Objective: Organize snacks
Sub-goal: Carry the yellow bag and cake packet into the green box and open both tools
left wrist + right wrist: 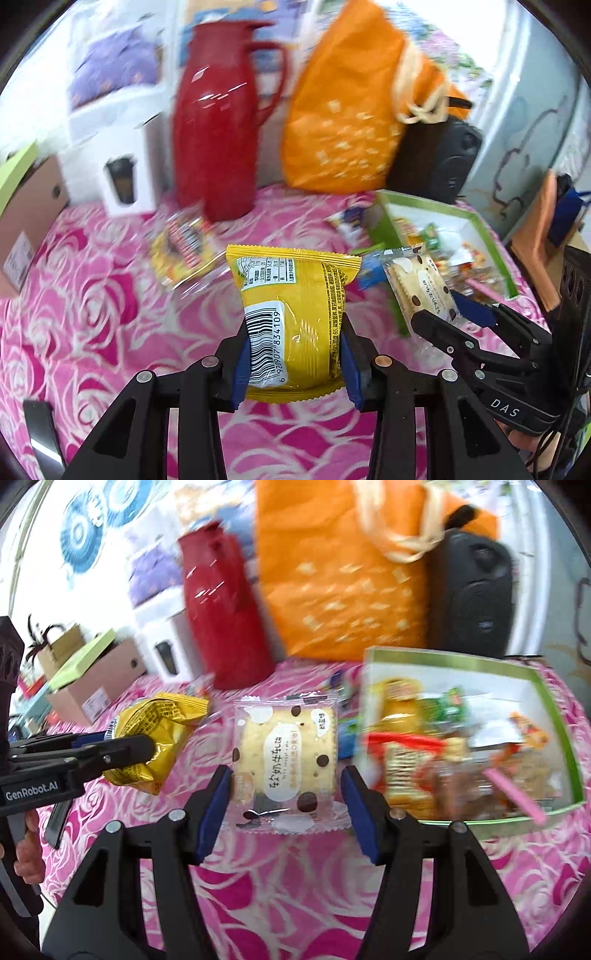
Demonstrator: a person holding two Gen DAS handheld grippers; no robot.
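jaws shut, left gripper (293, 356) on yellow packet (291, 325), right gripper (286, 805) on biscuit packet (286, 760)

left claw (295, 354) clamped, right claw (286, 808) clamped

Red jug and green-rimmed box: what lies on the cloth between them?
In the left wrist view, between the red jug and the green-rimmed box lies one small blue-and-white snack packet, blurred, close to the box; the rest is bare pink cloth.
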